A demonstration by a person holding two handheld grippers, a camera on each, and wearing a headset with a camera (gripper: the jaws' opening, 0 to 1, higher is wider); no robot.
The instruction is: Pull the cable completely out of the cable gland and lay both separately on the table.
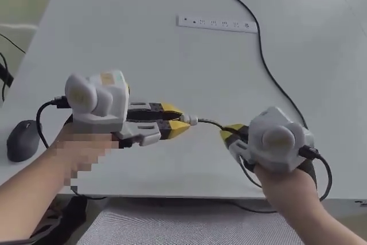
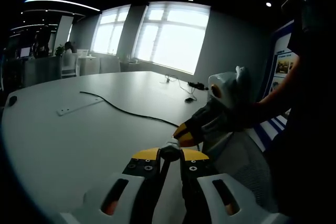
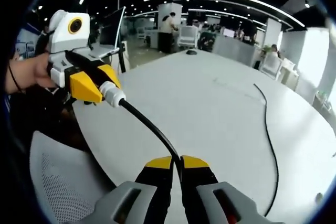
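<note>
White cable gland (image 1: pixel 192 120) with a short run of black cable (image 1: pixel 210 123) leaving its end, shown suspended above the near edge of the desk (image 1: pixel 143 55), between the two tools. The gland is ribbed and pale, and it is clenched between the yellow tips of the left tool (image 1: pixel 183 121); in the left gripper view it is seen pinched between the jaws at their tips. From the gland the cable is stretched in a shallow curve to the right tool (image 1: pixel 227 133), whose jaws are closed upon it; in the right gripper view the cable (image 3: pixel 152 127) is seen running from the gland (image 3: pixel 112 95) down into the closed tips. The desk is white and matt; a white power strip (image 1: pixel 217 24) and a long black cord (image 1: pixel 269 70) are laid on its far half, and a dark mouse (image 1: pixel 23 140) is set at its left edge. Whether the cord is joined to the held cable cannot be told. A grey mesh chair (image 1: pixel 195 228) is placed below the desk edge. An open office with large windows (image 2: pixel 168 35) and ceiling strip lights is seen beyond. The tools are held level and pointed toward each other, each gripped from below by a hand.
</note>
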